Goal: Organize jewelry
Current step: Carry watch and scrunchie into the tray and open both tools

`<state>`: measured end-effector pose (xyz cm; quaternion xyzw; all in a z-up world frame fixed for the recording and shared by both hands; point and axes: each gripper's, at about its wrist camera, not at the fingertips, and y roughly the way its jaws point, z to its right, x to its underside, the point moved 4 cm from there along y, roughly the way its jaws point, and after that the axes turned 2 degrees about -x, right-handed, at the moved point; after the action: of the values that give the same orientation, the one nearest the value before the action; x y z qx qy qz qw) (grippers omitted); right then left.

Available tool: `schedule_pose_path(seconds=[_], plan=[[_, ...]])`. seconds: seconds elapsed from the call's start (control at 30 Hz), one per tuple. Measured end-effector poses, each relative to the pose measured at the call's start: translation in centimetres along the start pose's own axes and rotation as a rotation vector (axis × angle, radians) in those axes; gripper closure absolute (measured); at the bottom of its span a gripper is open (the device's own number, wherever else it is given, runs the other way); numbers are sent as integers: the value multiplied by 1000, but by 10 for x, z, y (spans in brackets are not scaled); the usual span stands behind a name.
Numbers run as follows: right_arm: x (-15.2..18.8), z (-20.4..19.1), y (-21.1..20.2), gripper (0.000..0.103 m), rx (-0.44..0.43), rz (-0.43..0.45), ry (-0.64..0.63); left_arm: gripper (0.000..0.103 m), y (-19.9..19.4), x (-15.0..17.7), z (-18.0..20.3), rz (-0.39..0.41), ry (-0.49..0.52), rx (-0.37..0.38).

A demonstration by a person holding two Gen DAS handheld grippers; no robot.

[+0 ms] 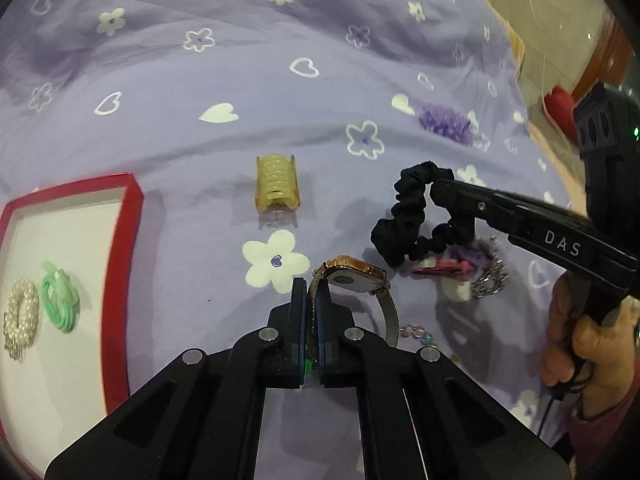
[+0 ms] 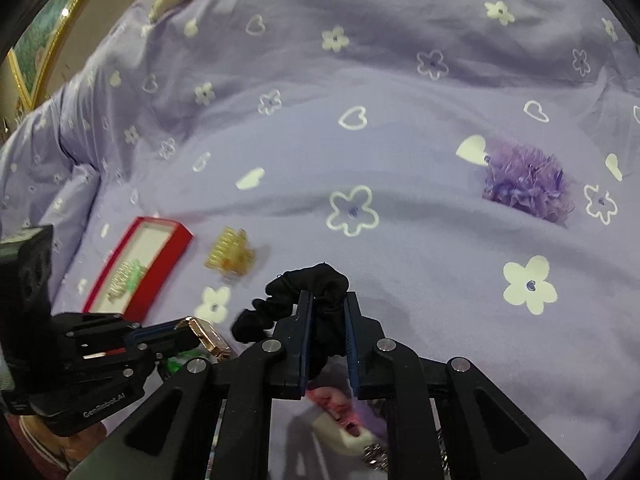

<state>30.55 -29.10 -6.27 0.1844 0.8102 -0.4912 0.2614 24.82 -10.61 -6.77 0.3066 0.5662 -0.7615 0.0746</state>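
My left gripper point(image 1: 309, 292) is shut on the mesh strap of a rose-gold watch point(image 1: 356, 278), whose face hangs just ahead of the fingertips; the watch shows in the right wrist view point(image 2: 210, 338) too. My right gripper point(image 2: 328, 300) is shut on a black scrunchie point(image 2: 308, 280) and holds it above the bedspread; in the left wrist view the scrunchie point(image 1: 412, 216) dangles from that gripper point(image 1: 438, 186). A red-rimmed tray point(image 1: 124, 240) at the left holds a pearl ring-shaped piece point(image 1: 21, 320) and a green hair tie point(image 1: 60, 300).
A yellow claw clip point(image 1: 276, 184) lies on the purple flowered bedspread point(image 1: 200, 140) between tray and grippers. A purple frilly scrunchie point(image 2: 526, 184) lies farther back. A small pile with a pink piece point(image 1: 440, 266), silver chain point(image 1: 490, 278) and beads point(image 1: 418, 332) lies below the right gripper.
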Motion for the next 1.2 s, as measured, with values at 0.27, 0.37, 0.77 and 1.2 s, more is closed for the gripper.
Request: schedule_pose_path(seconds=[0.27,0.37,0.77,1.2], plan=[[-6,-28,-17,89,-75,39,17,100,-39,6,-24,67,-84,21],[-5,-42,-17,89,-98,36,8,100,-52,10,-36,86,-109,12],[10,-114,7,89,-196,-20,-50,100,-96,39,-111,140,-259,-70],[13,-195,54,89,-290,-90,-120,100,-112,73,-205,127,-406,-197]])
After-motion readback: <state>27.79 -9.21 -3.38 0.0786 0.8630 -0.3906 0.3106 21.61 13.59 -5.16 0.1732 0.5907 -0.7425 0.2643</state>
